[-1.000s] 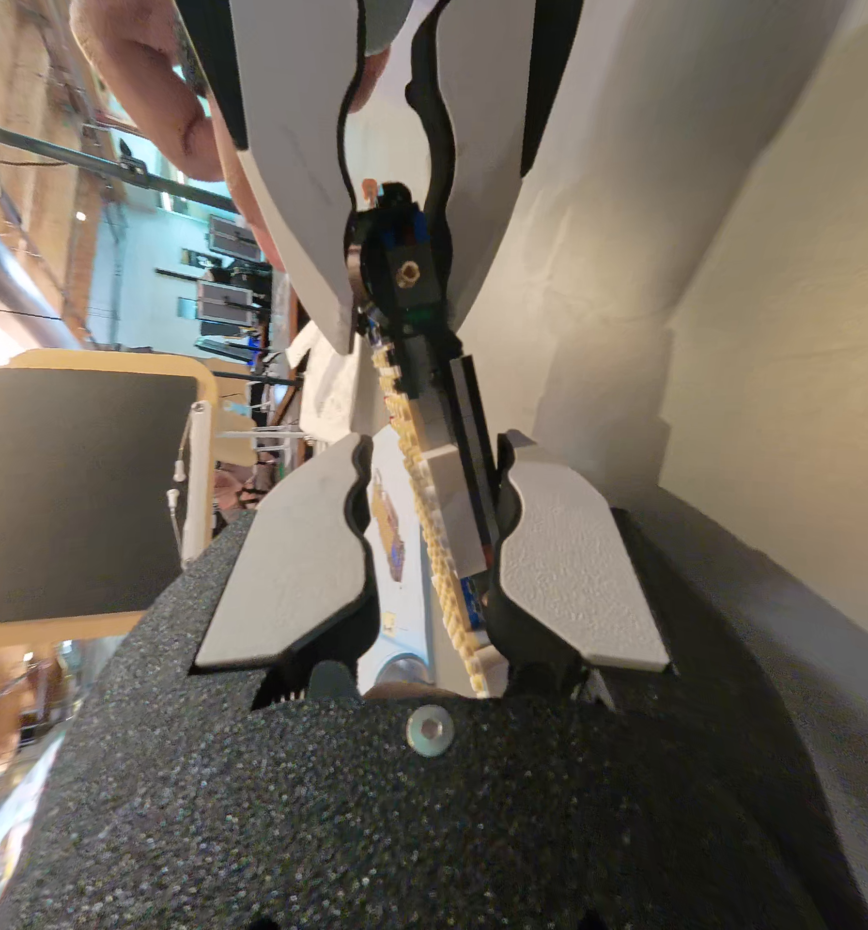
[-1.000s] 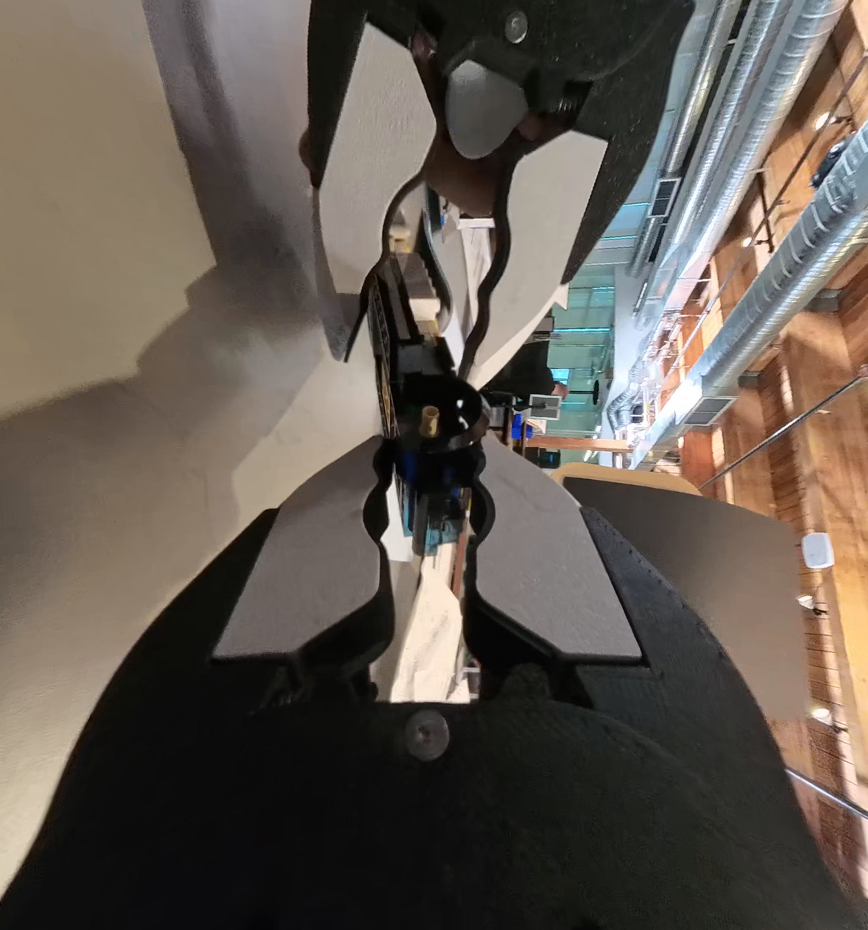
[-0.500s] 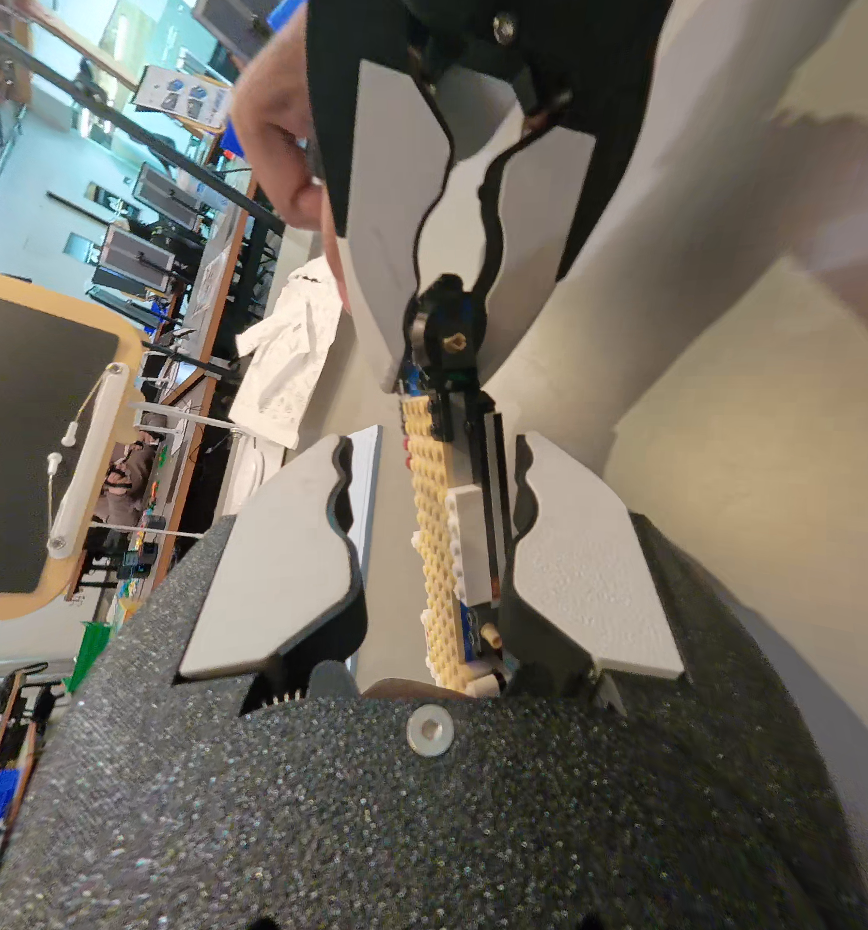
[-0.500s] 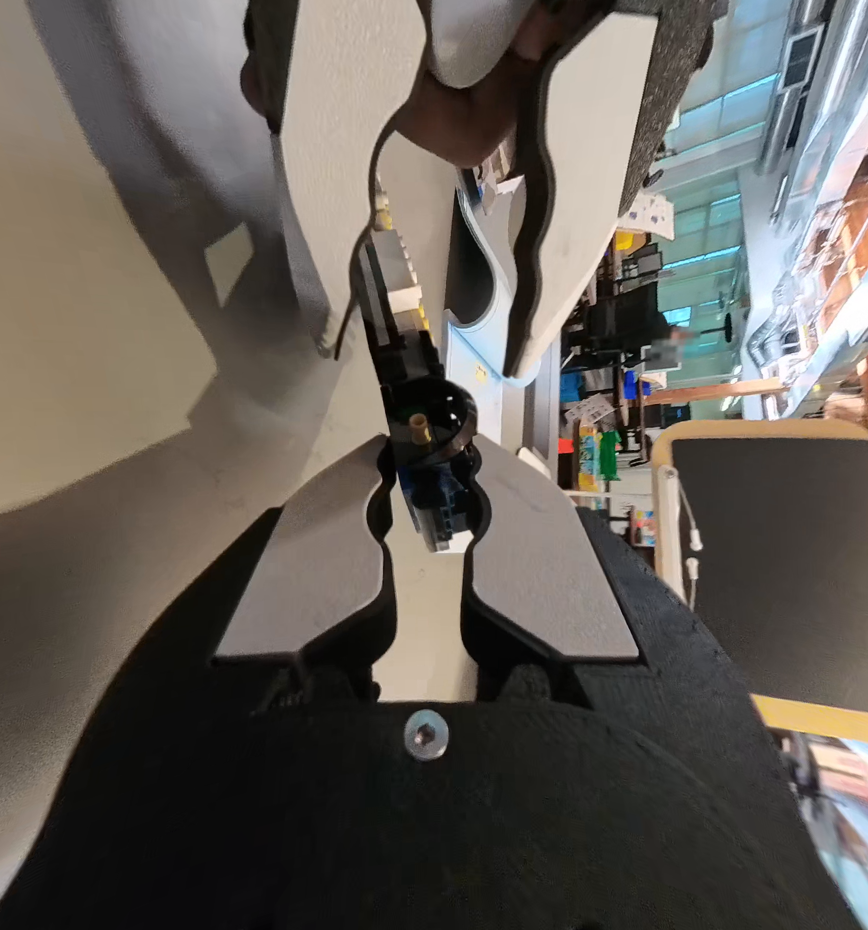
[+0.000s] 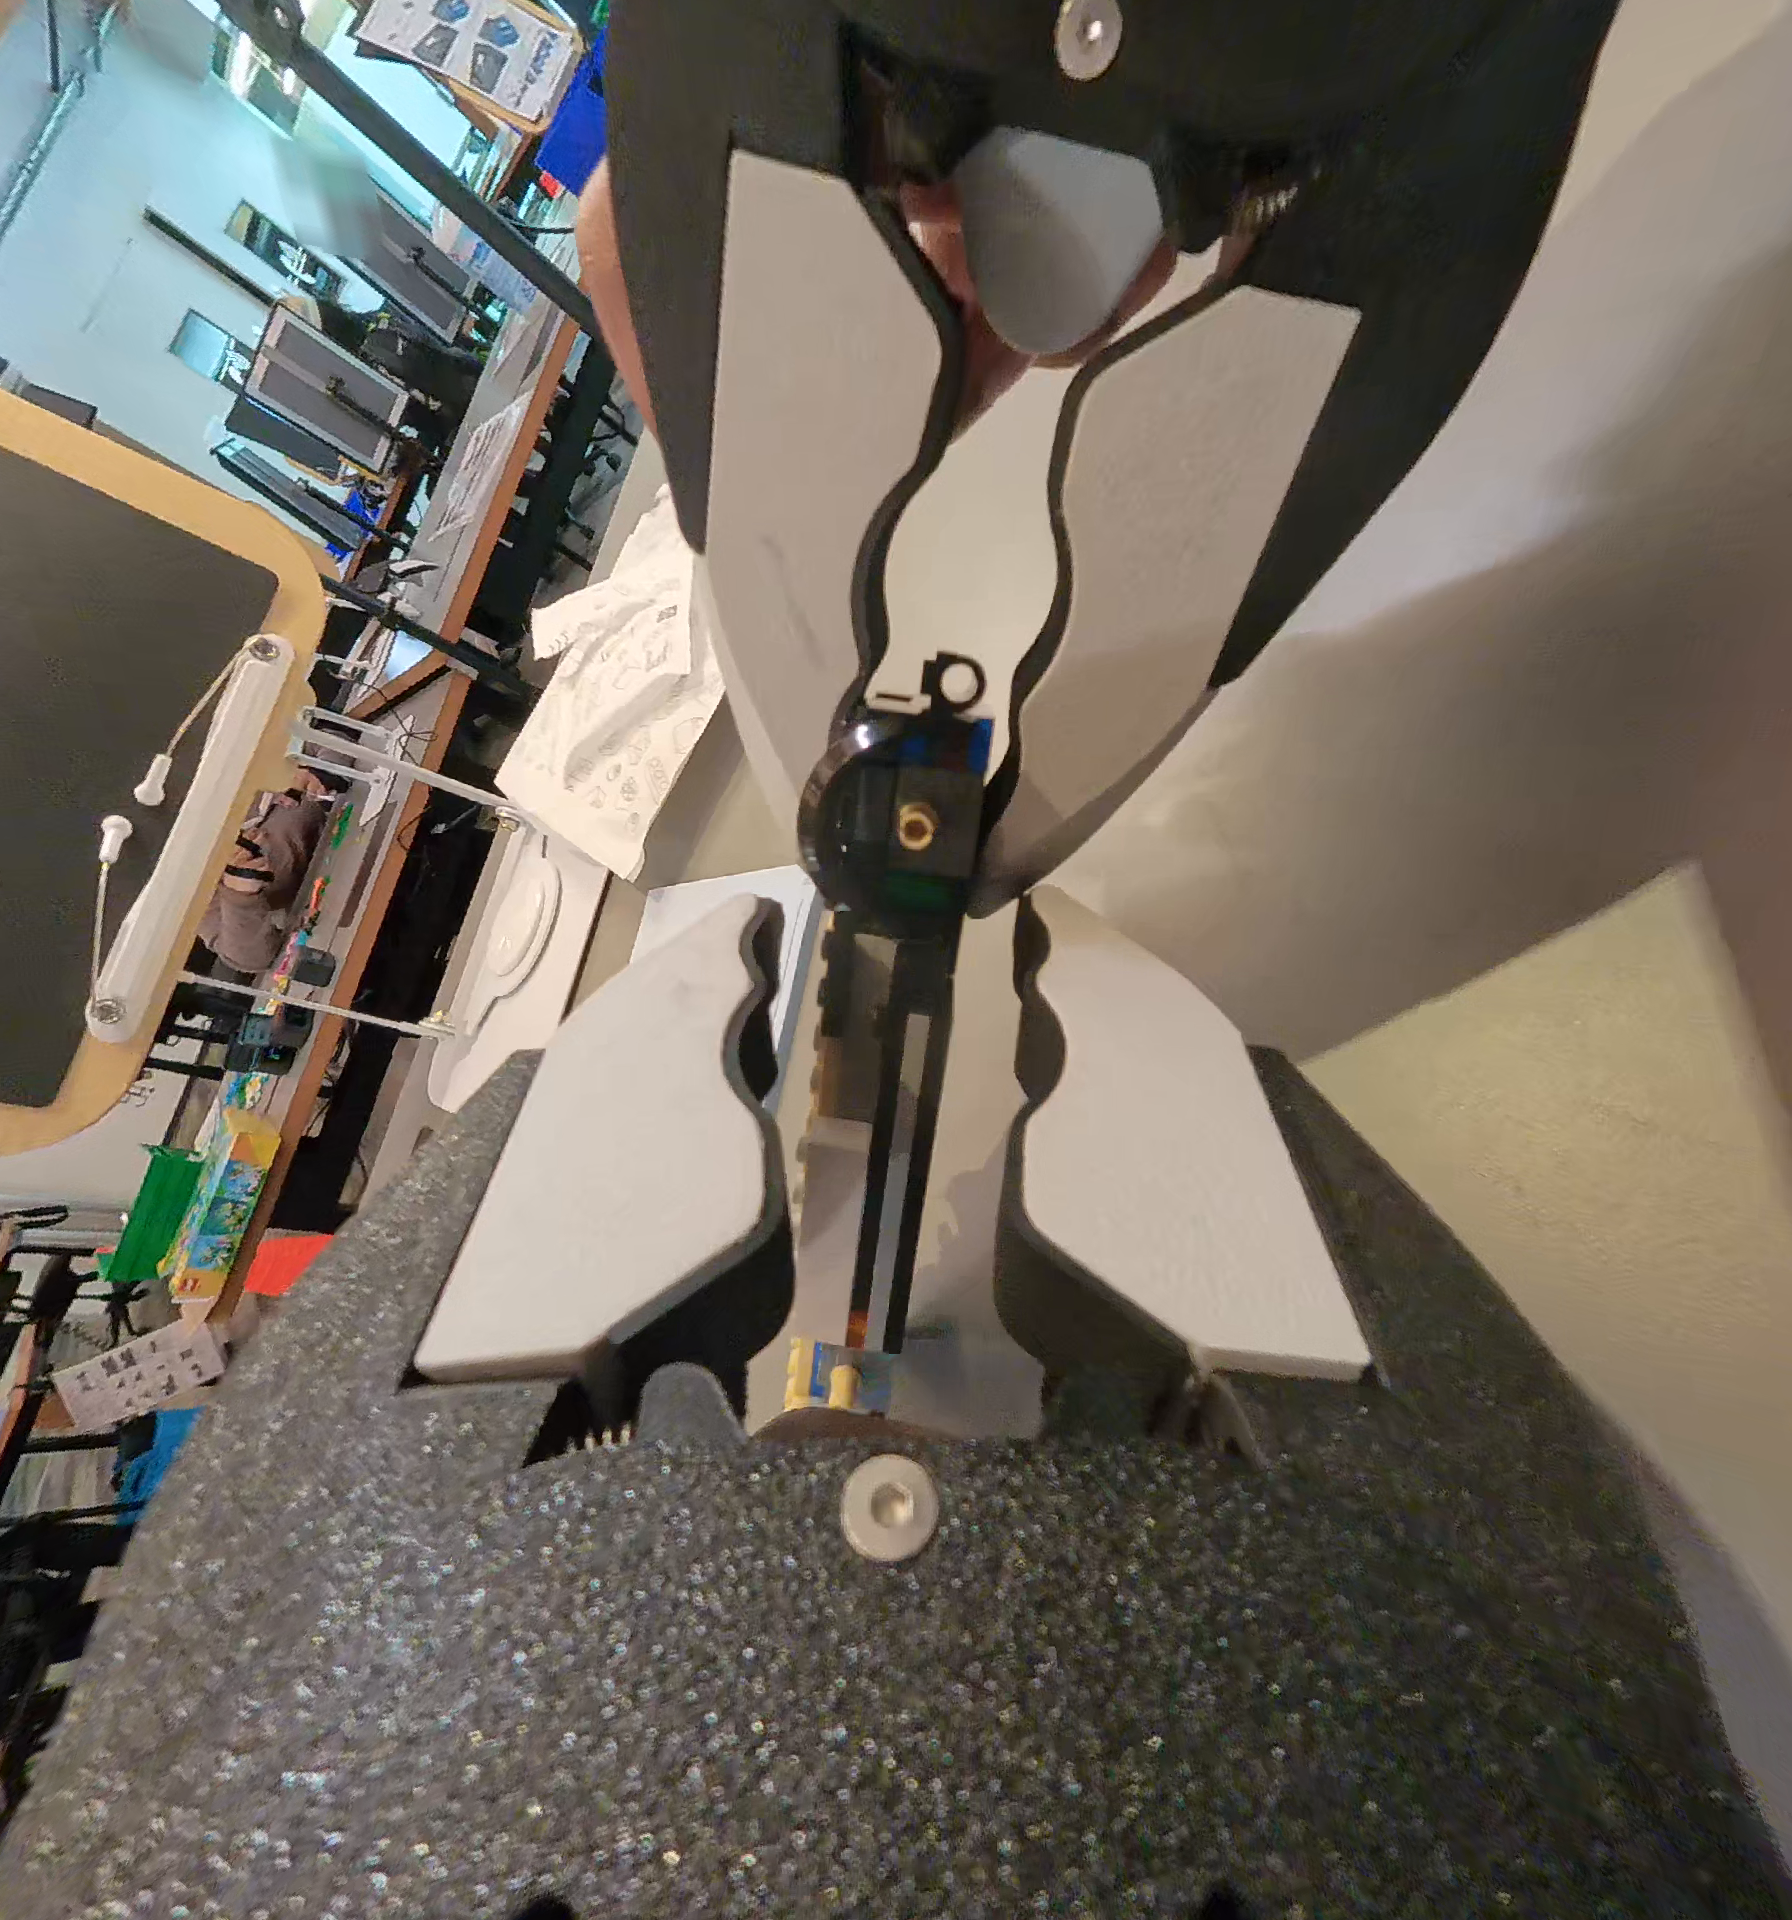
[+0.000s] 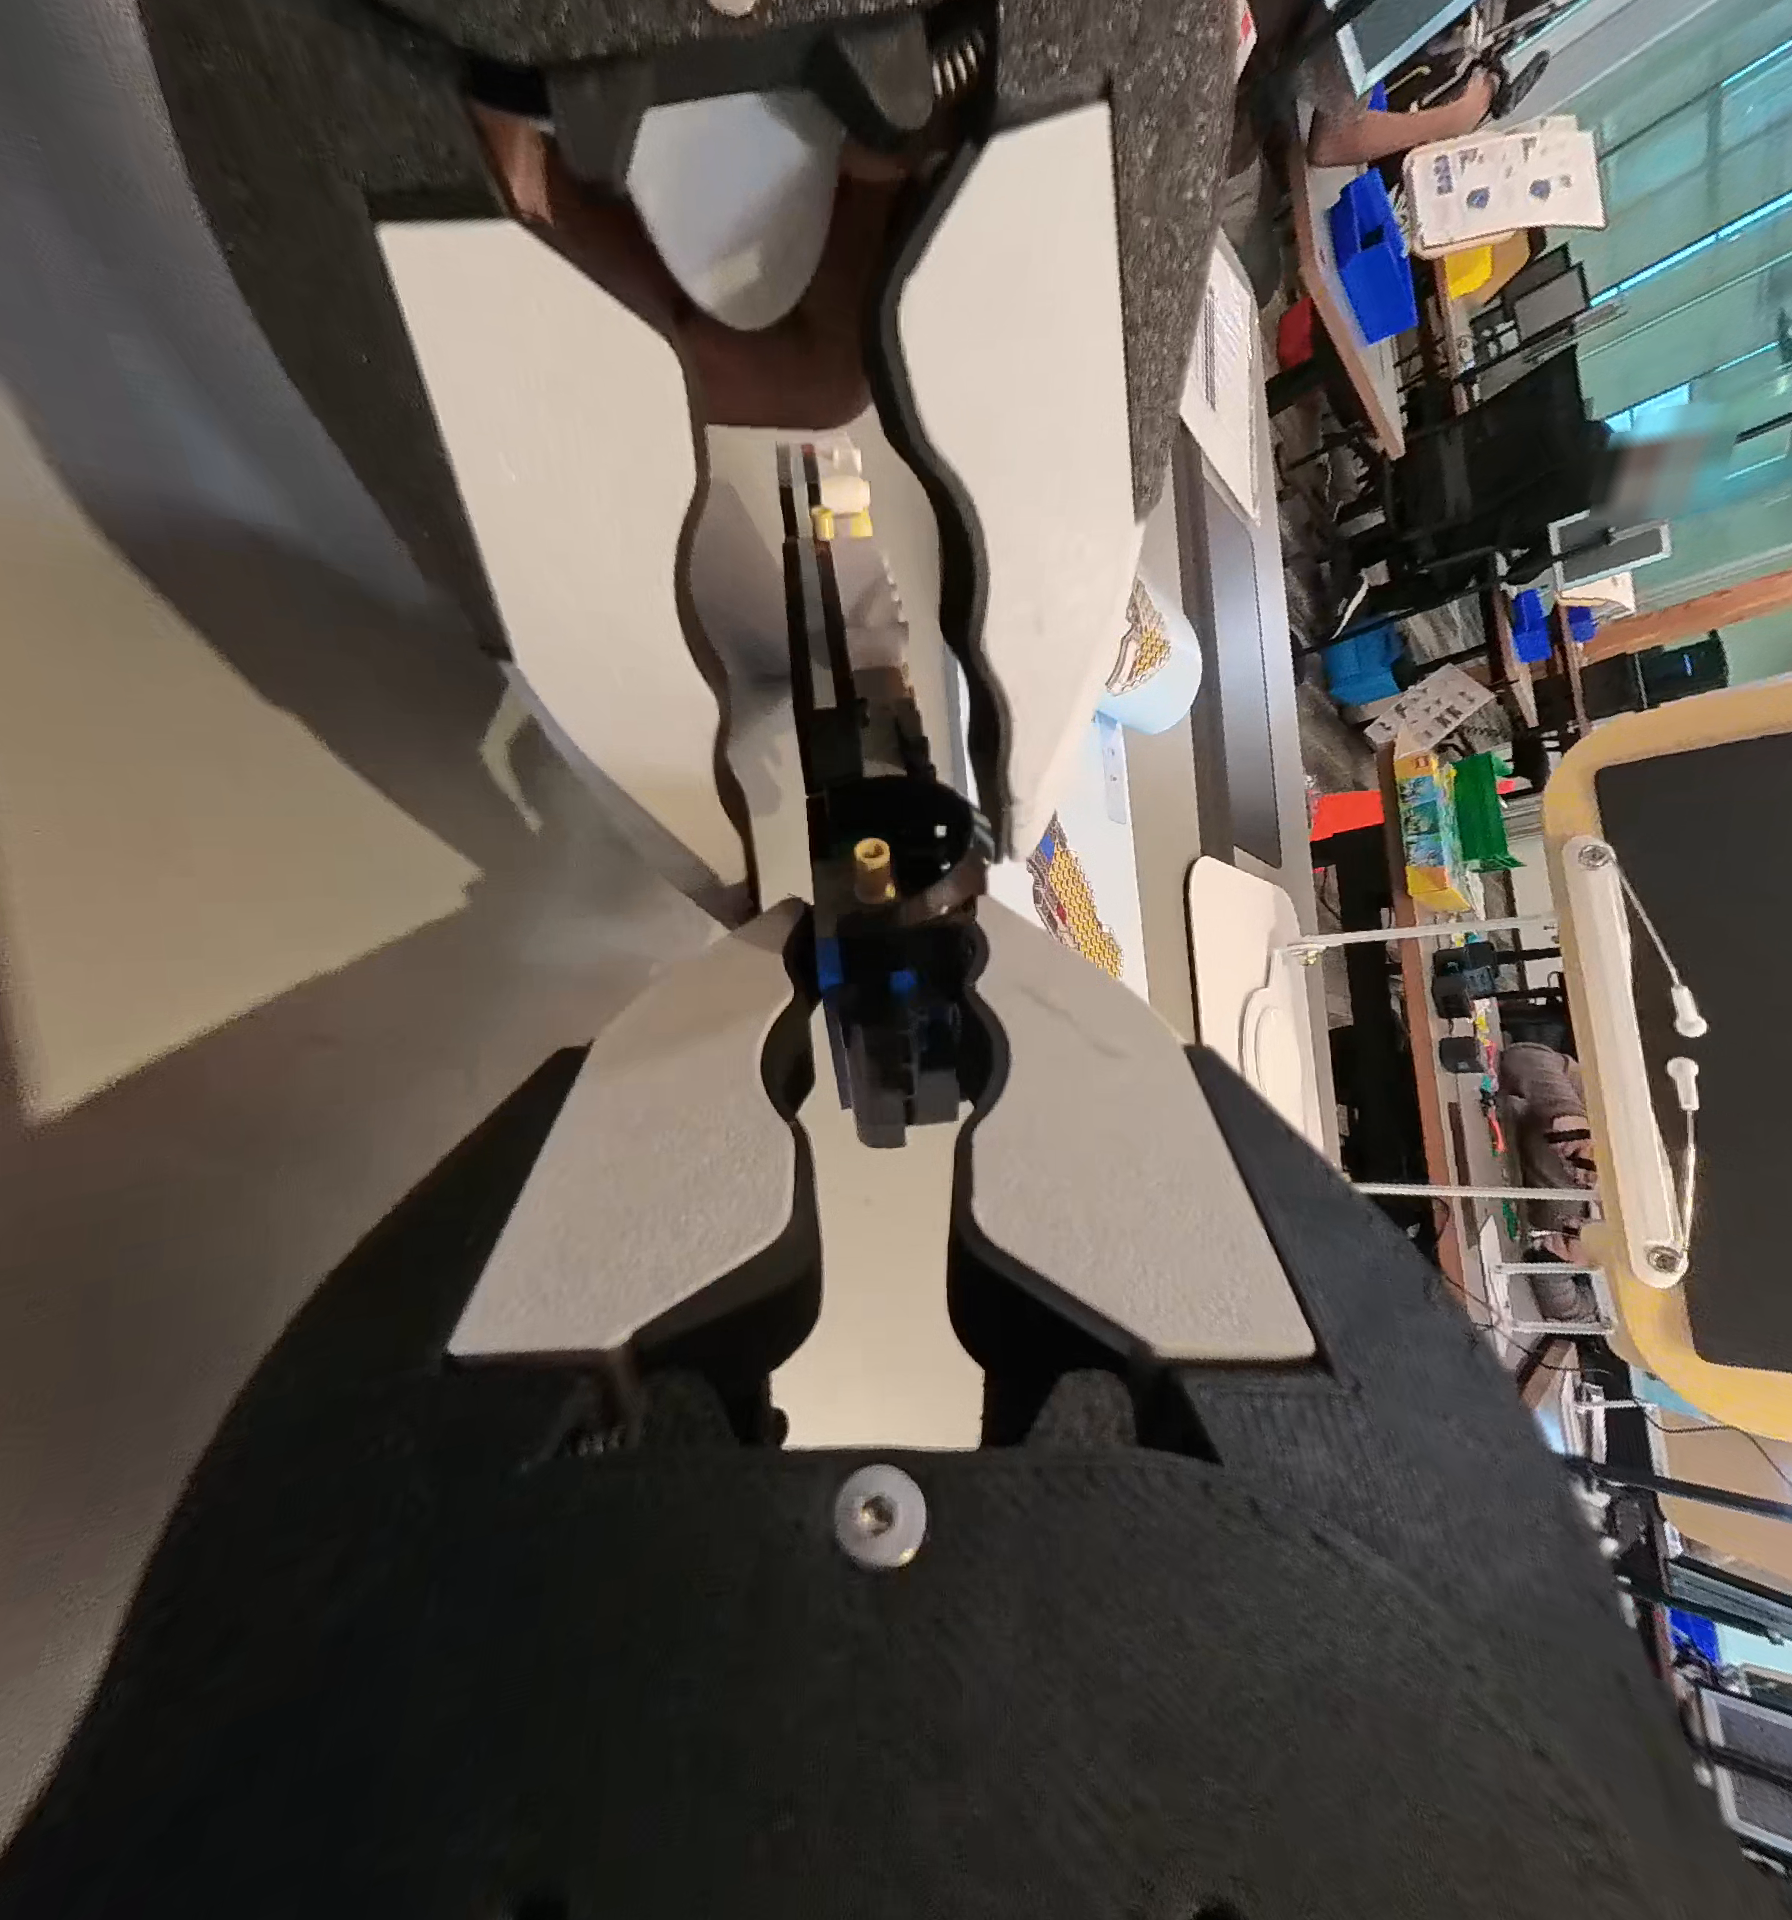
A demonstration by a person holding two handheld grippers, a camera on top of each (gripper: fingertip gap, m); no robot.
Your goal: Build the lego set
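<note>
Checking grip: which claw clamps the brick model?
The right claw: its pads press the model at its black-blue end; pads of the left claw stand clear.

— What sits along the desk's far edge?
— A crumpled white printed sheet [image 5: 617, 691], and near it a white tray [image 6: 1250, 997].
— And past the desk?
— A black panel with a rounded pale wood frame [image 5: 81, 748], a white bar [image 5: 180, 842] on its edge. On another table, a green and yellow box [image 5: 211, 1195]; blue bins [image 6: 1370, 255] farther off.
</note>
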